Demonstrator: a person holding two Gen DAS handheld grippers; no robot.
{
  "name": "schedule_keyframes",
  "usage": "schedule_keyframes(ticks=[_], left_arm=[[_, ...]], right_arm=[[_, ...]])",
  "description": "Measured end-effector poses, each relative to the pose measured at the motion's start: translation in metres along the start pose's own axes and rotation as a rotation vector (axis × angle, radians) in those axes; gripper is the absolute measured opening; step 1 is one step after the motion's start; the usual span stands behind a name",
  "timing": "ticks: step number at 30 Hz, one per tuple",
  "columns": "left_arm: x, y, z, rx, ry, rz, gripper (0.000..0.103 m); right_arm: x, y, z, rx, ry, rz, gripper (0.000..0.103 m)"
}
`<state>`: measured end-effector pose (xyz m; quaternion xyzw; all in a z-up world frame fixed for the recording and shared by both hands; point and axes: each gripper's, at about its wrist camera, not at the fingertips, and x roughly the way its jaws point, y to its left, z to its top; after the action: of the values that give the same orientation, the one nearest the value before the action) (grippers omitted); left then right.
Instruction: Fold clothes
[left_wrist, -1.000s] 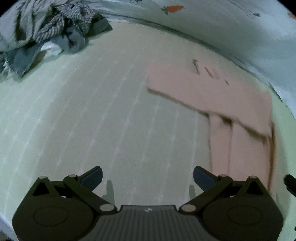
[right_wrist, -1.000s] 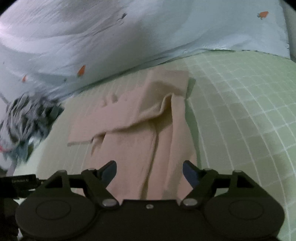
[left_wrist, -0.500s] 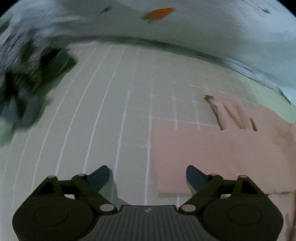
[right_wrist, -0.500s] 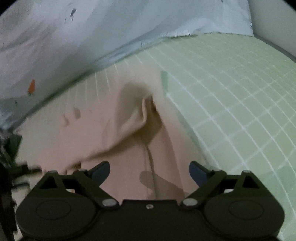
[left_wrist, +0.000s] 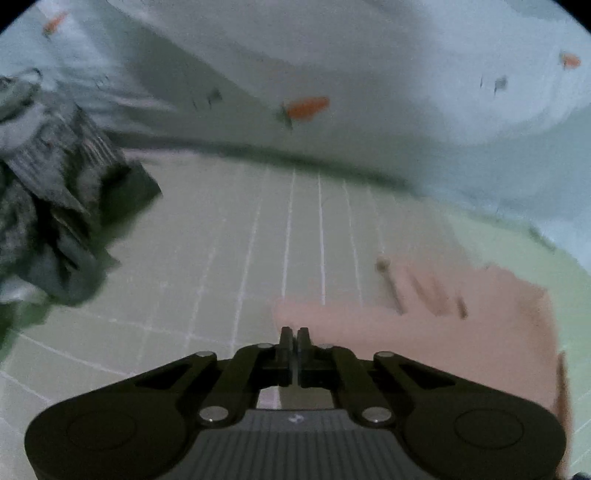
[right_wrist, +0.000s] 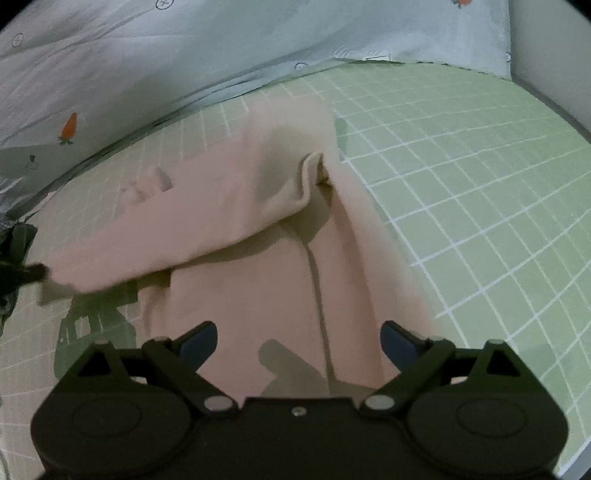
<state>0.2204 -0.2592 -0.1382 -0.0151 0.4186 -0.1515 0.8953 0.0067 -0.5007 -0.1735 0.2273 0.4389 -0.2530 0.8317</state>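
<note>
A bedroom in a home. A bed covered by a pale green sheet with a white grid (right_wrist: 461, 192) fills both views. A light blue quilt printed with small orange carrots (right_wrist: 122, 66) lies bunched along its far side, and a crumpled heap of grey checked laundry (left_wrist: 55, 192) sits at one corner.

The left gripper (left_wrist: 294, 334), wide open half a second ago, is now having its jaws closed on the edge of the pink garment (left_wrist: 424, 339), and that corner is lifting off the bed (right_wrist: 461, 177). The right gripper (right_wrist: 299, 338) is moving closer over the garment, jaws apart as before.
</note>
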Motion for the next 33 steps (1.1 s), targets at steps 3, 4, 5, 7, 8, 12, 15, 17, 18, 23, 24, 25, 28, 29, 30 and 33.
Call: schedule_keyframes(ticks=[3, 4, 5, 7, 8, 12, 15, 17, 18, 23, 24, 25, 28, 29, 30, 33], left_arm=[[-0.033, 0.006, 0.013, -0.059, -0.061, -0.033, 0.002], [-0.044, 0.009, 0.016, -0.095, -0.075, -0.055, 0.002], [-0.054, 0.013, 0.02, -0.124, -0.091, -0.069, 0.002], [-0.075, 0.016, 0.027, -0.147, -0.139, -0.08, 0.002], [-0.085, 0.018, 0.031, -0.153, -0.166, -0.084, 0.001], [-0.124, 0.023, 0.043, -0.168, -0.276, -0.112, 0.001], [-0.145, 0.028, 0.046, -0.172, -0.345, -0.12, 0.001], [-0.145, 0.031, 0.043, -0.134, -0.362, -0.053, 0.001], [-0.142, 0.033, 0.041, -0.112, -0.364, -0.01, 0.001], [-0.075, 0.057, 0.017, -0.109, -0.148, 0.206, 0.003], [-0.07, 0.061, 0.01, -0.115, -0.111, 0.219, 0.005], [-0.064, 0.064, 0.004, -0.122, -0.077, 0.23, 0.013], [-0.065, 0.06, -0.01, -0.131, -0.03, 0.178, 0.031], [-0.066, 0.054, -0.015, -0.117, -0.02, 0.162, 0.034], [-0.068, 0.048, -0.02, -0.105, -0.015, 0.153, 0.036], [-0.072, 0.027, -0.036, -0.082, 0.011, 0.104, 0.037]], right_arm=[[-0.002, -0.002, -0.003, -0.003, 0.004, 0.001, 0.096], [-0.003, -0.003, -0.004, 0.005, 0.008, 0.009, 0.096], [-0.004, -0.005, -0.006, 0.014, 0.011, 0.017, 0.096], [-0.004, -0.007, -0.008, 0.024, 0.016, 0.021, 0.096], [-0.004, -0.007, -0.01, 0.022, 0.017, 0.018, 0.096], [-0.001, -0.006, -0.014, 0.016, 0.029, 0.003, 0.096], [0.002, -0.005, -0.02, 0.004, 0.046, -0.005, 0.096], [0.003, -0.005, -0.023, -0.007, 0.054, -0.009, 0.096], [0.003, -0.005, -0.025, -0.011, 0.056, -0.011, 0.096], [0.0, -0.01, -0.025, -0.017, 0.033, -0.022, 0.096], [-0.002, -0.011, -0.025, -0.027, 0.015, -0.031, 0.096], [-0.005, -0.011, -0.024, -0.038, -0.003, -0.042, 0.096], [-0.013, -0.008, -0.024, -0.123, -0.071, -0.111, 0.095], [-0.014, -0.006, -0.025, -0.171, -0.092, -0.14, 0.093], [-0.014, -0.003, -0.027, -0.224, -0.113, -0.17, 0.086], [-0.008, 0.006, -0.03, -0.37, -0.14, -0.217, 0.052]])
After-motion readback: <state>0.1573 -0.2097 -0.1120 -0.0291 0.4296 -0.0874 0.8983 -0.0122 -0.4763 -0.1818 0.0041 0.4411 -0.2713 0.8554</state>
